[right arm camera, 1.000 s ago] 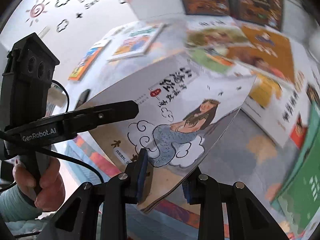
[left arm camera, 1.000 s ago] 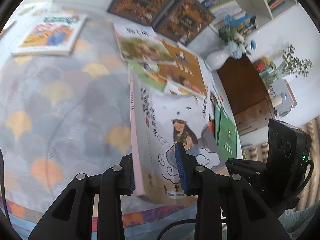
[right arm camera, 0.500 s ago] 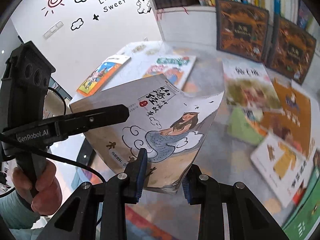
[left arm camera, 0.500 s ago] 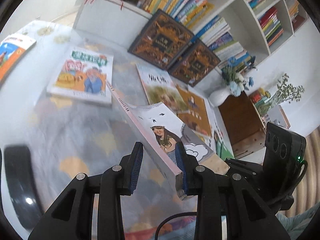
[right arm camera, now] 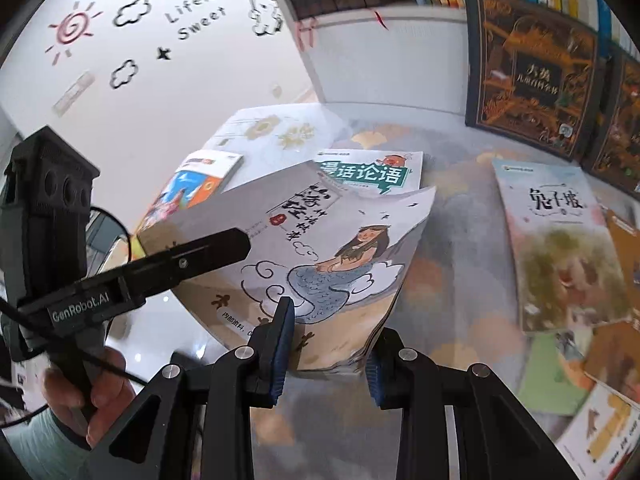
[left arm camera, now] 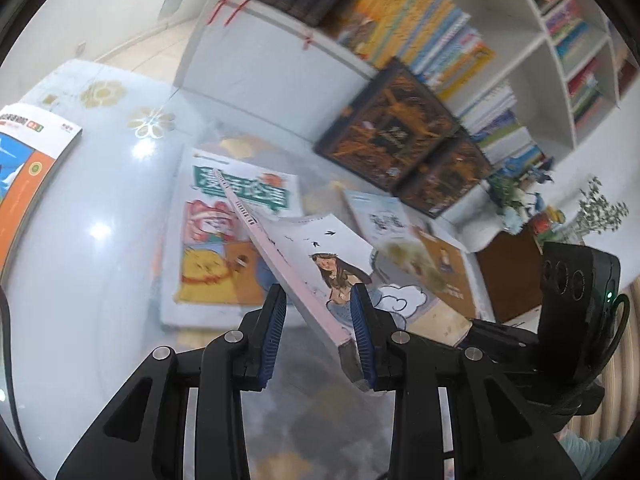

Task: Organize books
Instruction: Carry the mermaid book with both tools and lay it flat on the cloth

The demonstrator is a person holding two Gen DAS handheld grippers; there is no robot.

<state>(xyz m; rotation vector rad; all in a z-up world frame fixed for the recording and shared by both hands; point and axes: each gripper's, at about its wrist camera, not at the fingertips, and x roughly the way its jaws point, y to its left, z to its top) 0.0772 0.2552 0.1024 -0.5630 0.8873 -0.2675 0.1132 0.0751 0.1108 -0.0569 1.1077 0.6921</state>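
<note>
Bookshelf (left arm camera: 472, 92) sits ahead of both tools. Mermaid book (right arm camera: 320, 256) hangs above the table (right arm camera: 452, 248), spine running forward-left from the left gripper (left arm camera: 320, 336). Right gripper (right arm camera: 326, 344) clenches its near bottom edge; left gripper's jaws bracket the spine, clamp unclear. Thin paperback: light, floppy, cover bowing. Best gripped at the spine.

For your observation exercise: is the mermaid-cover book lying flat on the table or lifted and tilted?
Lifted and tilted. The mermaid-cover book hangs above the table, its spine slanting between the left gripper and its lower edge in the right gripper.
</note>
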